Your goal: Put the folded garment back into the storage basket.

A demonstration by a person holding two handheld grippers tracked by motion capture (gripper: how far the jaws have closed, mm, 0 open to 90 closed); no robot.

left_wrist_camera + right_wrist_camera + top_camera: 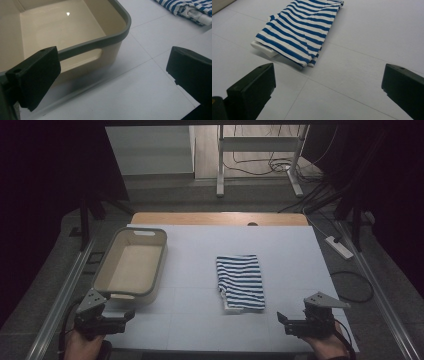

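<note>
High view looked forward and down over the white bench [200, 320], left gripper view sat close to the beige grey-rimmed plastic tub [105, 40], right gripper view faced the folded blue-and-white striped cloth [302, 30], shared by all three.

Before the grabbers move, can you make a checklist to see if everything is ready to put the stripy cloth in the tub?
1. Left gripper open and holding nothing: ok.
2. Right gripper open and holding nothing: ok.
3. Folded blue-and-white striped cloth lying flat on the white table, nothing on top: ok.
4. Beige plastic tub with a grey rim empty inside: ok.
5. Table between the cloth and the tub clear: ok.
6. Cloth will stay folded when lifted: cannot tell; a white layer pokes out at its near edge.
</note>
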